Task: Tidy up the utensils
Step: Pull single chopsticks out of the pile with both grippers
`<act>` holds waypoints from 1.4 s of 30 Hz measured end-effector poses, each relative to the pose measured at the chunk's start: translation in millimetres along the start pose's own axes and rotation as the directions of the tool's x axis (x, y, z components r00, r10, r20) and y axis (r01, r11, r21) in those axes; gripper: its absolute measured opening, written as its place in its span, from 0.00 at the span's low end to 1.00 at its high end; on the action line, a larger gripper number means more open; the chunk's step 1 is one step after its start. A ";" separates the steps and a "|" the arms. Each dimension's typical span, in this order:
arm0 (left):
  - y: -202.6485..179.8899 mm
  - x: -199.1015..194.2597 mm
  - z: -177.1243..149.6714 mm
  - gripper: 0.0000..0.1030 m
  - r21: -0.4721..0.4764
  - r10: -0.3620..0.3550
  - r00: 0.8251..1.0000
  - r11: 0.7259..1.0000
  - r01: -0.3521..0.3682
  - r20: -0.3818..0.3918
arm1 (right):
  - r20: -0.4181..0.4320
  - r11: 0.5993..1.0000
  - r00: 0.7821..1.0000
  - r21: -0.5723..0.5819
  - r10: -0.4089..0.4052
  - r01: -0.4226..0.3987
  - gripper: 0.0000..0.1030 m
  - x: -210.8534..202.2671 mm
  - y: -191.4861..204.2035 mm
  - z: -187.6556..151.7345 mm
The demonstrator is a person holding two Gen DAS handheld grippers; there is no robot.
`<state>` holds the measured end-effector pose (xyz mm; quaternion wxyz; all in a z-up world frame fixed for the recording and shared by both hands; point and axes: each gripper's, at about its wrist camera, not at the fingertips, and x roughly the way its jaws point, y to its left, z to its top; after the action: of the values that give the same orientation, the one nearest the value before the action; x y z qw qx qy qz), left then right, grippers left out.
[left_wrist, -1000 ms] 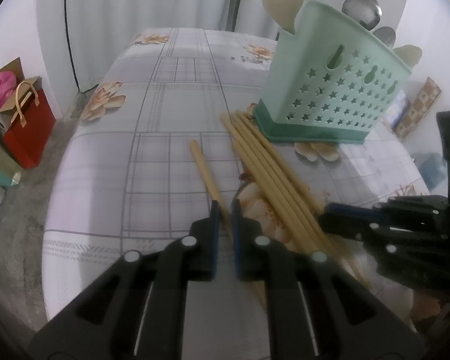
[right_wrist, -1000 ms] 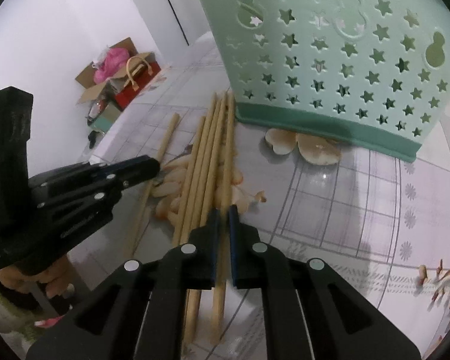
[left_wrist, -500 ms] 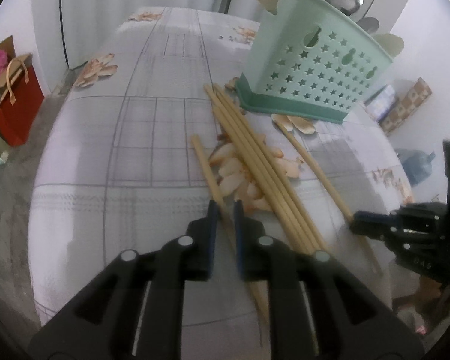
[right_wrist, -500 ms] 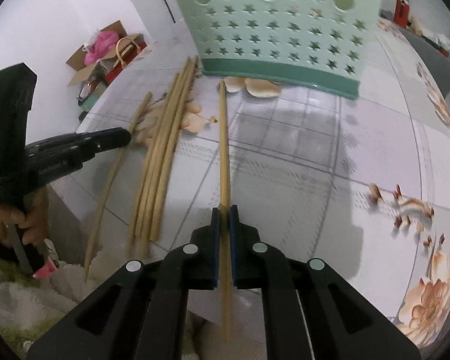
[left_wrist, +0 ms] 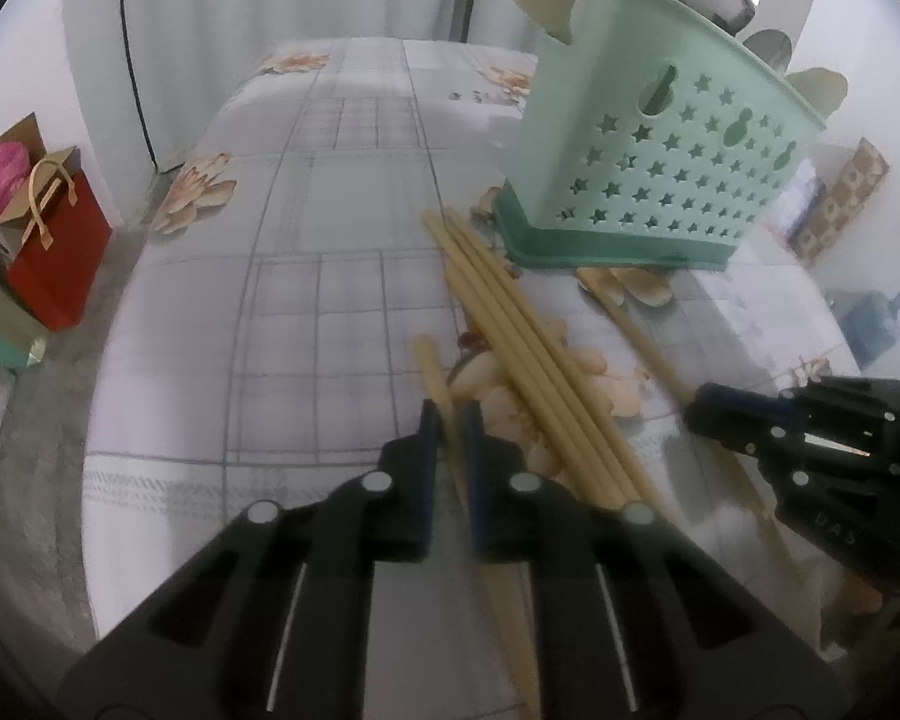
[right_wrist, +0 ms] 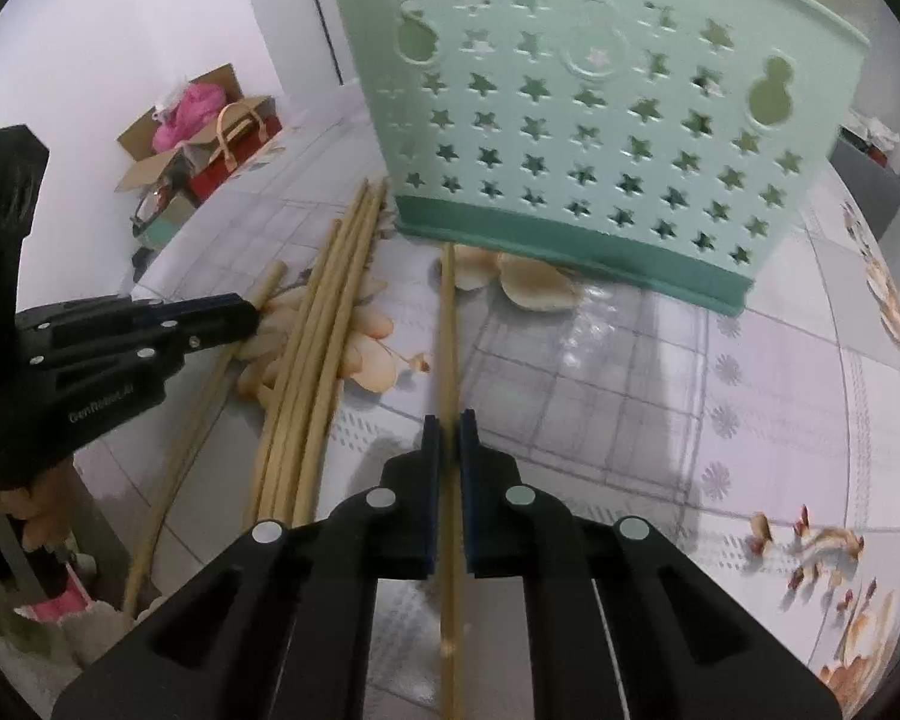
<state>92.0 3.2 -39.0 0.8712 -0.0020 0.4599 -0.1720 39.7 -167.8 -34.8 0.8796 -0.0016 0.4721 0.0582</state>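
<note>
Item 1, nearest: left gripper, black with blue pads, clamped on 1 pale bamboo chopstick lying apart at the left of the pile. Short tip ahead of the pads, long tail behind; risk of pivoting in the grip and sweeping the neighbours on lifting.

Item 2: right gripper, same make, clenched on a second single bamboo chopstick, far tip just short of the holder's base. Thin round stick, narrow pinch; risk of rolling or slipping out if tilted steeply.

Item 3: bundle of about 4 loose bamboo chopsticks, between the 2 held sticks, flat on the floral plaid tablecloth. Near ends past the table edge; a knock likely to send them over it.

Item 4, farthest: mint-green star-perforated plastic utensil holder, upright, spoons inside. Light, tall; a misaimed tip against its wall likely to shove or tip it.
</note>
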 end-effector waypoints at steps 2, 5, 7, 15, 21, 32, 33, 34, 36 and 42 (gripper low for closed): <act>0.4 -2.9 -3.7 0.05 -0.003 -0.018 1.000 1.000 0.018 -0.010 | -0.010 1.000 1.000 0.023 -0.010 0.010 0.06 -6.2 -5.7 -7.6; -0.3 -9.0 -12.7 0.05 0.013 -0.020 1.000 1.000 0.020 -0.013 | -0.035 0.997 0.999 0.073 0.013 -0.011 0.06 -15.2 -21.5 -19.1; -1.5 -10.8 -15.2 0.05 0.016 -0.013 1.000 1.000 0.014 -0.014 | -0.046 0.995 0.998 0.090 0.042 -0.038 0.07 -16.9 -25.5 -21.6; -8.6 -6.1 -9.5 0.07 0.049 0.032 0.999 0.998 -0.032 -0.018 | -0.027 0.997 0.998 0.051 0.051 -0.049 0.18 -7.5 -16.2 -8.6; -18.4 -1.8 -6.9 0.07 0.106 0.090 0.996 0.990 -0.090 0.000 | -0.001 1.000 1.000 0.019 0.023 -0.023 0.17 -0.5 -8.7 3.2; -28.1 -1.8 -6.2 0.05 0.144 0.136 0.991 0.980 -0.136 0.007 | 0.017 0.996 1.000 0.089 0.020 -0.022 0.07 -4.9 -20.3 -1.3; -27.9 -1.6 -6.5 0.05 0.146 0.138 0.990 0.980 -0.138 0.007 | 0.020 0.995 0.999 0.097 0.028 -0.030 0.07 -6.5 -23.1 -3.3; -28.1 -1.4 -6.5 0.05 0.149 0.140 0.990 0.979 -0.140 0.008 | 0.023 0.994 0.999 0.105 0.033 -0.036 0.07 -7.7 -24.7 -4.4; -28.7 -1.3 -6.8 0.05 0.154 0.146 0.989 0.977 -0.145 0.010 | 0.036 0.992 0.999 0.116 0.039 -0.043 0.07 -13.5 -27.7 -6.2; -29.6 -1.3 -7.1 0.05 0.166 0.152 0.988 0.974 -0.152 0.012 | 0.090 0.989 0.995 0.139 0.042 -0.054 0.07 -32.0 -30.7 -1.9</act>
<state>76.8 -23.1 -37.3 0.8788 0.1058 0.4429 -0.1425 23.8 -201.7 -10.8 0.8956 0.0744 0.4362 0.0458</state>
